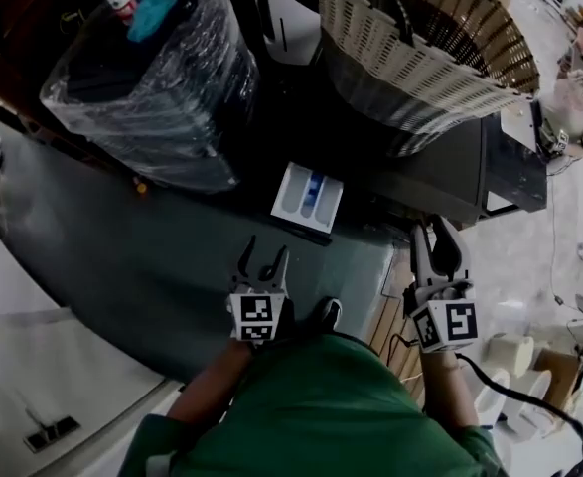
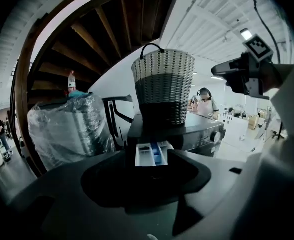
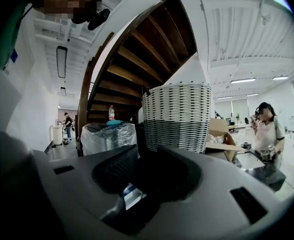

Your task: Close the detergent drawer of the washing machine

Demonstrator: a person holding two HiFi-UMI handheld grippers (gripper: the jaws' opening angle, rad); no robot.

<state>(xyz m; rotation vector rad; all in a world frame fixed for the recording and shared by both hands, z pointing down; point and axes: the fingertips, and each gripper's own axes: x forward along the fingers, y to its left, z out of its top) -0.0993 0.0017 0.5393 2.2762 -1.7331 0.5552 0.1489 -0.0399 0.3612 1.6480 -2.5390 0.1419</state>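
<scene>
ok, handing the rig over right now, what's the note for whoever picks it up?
Left tool: open, empty, short of the detergent drawer, lined up with it.
Right tool: open, empty, near the washing machine front, right of the drawer.
Drawer: pulled out; basket sits on the machine.
Done: nothing yet.
To do: push the drawer fully in.

white detergent drawer (image 1: 307, 196) with a blue compartment; dark grey washing machine (image 1: 450, 172); cream woven basket (image 1: 420, 38), dark-banded, at one o'clock.
</scene>
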